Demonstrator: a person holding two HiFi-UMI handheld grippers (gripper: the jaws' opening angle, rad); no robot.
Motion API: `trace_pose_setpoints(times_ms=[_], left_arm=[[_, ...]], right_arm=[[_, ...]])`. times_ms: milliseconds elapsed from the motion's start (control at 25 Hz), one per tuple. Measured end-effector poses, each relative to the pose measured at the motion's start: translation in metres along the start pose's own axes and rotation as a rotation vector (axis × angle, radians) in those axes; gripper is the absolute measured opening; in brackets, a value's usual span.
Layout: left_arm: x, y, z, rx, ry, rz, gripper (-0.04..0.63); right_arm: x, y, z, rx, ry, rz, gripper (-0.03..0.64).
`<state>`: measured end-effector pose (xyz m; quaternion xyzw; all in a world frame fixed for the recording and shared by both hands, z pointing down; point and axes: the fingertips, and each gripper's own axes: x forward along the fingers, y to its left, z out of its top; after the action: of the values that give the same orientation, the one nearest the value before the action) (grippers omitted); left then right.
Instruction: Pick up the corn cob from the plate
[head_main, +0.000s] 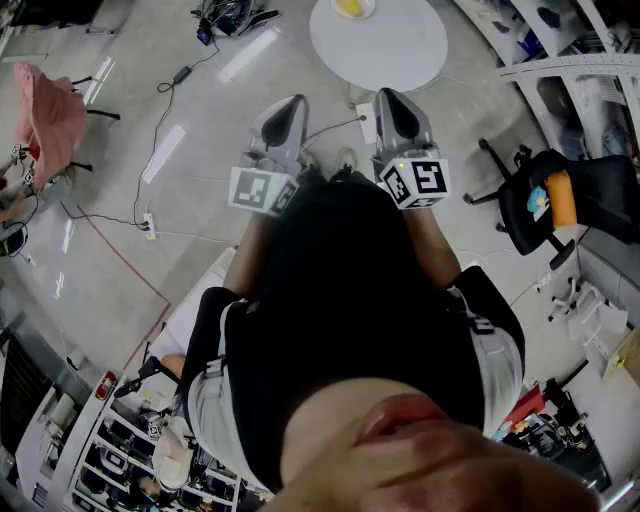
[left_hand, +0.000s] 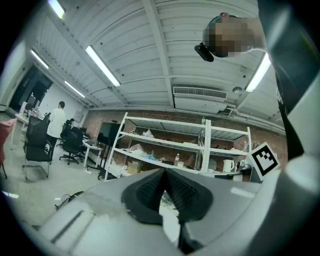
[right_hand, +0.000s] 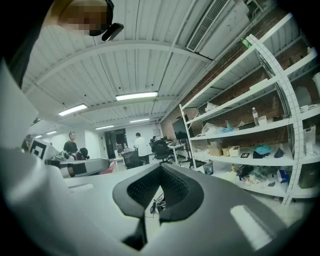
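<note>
Open floor (head_main: 250, 110) lies before the round white table (head_main: 380, 50); a black office chair (head_main: 540, 200) stands to its right, loose cables (head_main: 228, 16) to its left.

Head view looks steeply down past the person's torso (head_main: 340, 300) at floor, left gripper (head_main: 294, 103), right gripper (head_main: 388, 97), table (head_main: 380, 50) ahead. Gripper views sit close behind their jaws, level across the room, probably sharing the same shelving (left_hand: 170, 142).

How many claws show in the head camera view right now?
2. The left claw sits just left of centre, the right claw beside it on the right; both are shut, empty, and point toward the round white table.
</note>
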<state>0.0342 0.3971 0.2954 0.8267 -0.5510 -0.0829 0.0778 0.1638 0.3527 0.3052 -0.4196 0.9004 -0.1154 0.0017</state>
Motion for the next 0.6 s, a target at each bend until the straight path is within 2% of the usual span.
trace_pose_setpoints(times_ms=[600], left_arm=[[-0.020,0.039,0.000,-0.007,0.017,-0.044,0.003]], right_arm=[[0.027,0.028,-0.007,0.004,-0.002,-0.057,0.008]])
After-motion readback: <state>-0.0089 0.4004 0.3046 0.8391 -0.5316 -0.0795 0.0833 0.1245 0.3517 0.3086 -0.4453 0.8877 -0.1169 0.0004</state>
